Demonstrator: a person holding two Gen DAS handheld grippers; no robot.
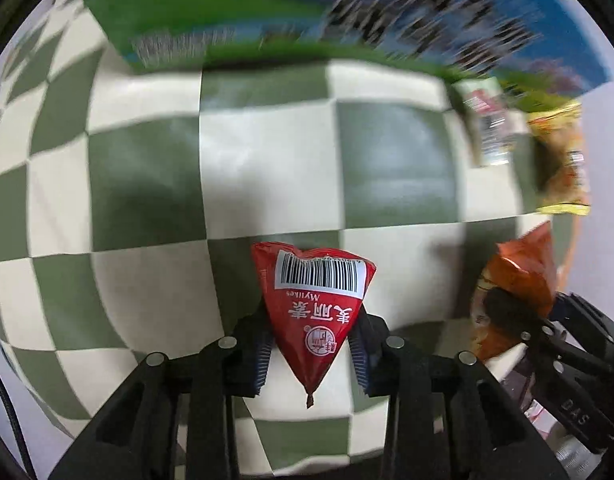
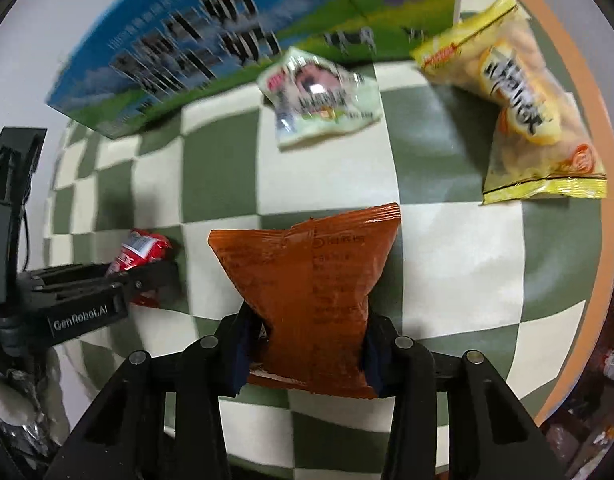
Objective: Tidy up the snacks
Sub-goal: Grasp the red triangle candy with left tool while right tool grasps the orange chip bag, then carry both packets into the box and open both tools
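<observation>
A red triangular snack packet (image 1: 317,304) with a barcode hangs above the checkered cloth, pinched between the pads of my left gripper (image 1: 312,354). My right gripper (image 2: 307,354) is shut on an orange-brown snack bag (image 2: 311,284), squeezing its lower half. In the left wrist view the right gripper (image 1: 543,328) appears at the right edge with the orange bag (image 1: 523,276). The right wrist view shows the left gripper (image 2: 147,276) at the left with the red packet (image 2: 141,254).
A green-and-cream checkered cloth (image 2: 447,264) covers the round table with an orange rim (image 2: 605,240). A blue-and-green carton (image 2: 211,44) stands at the back. A pale green packet (image 2: 321,96) and a yellow snack bag (image 2: 523,108) lie on the cloth.
</observation>
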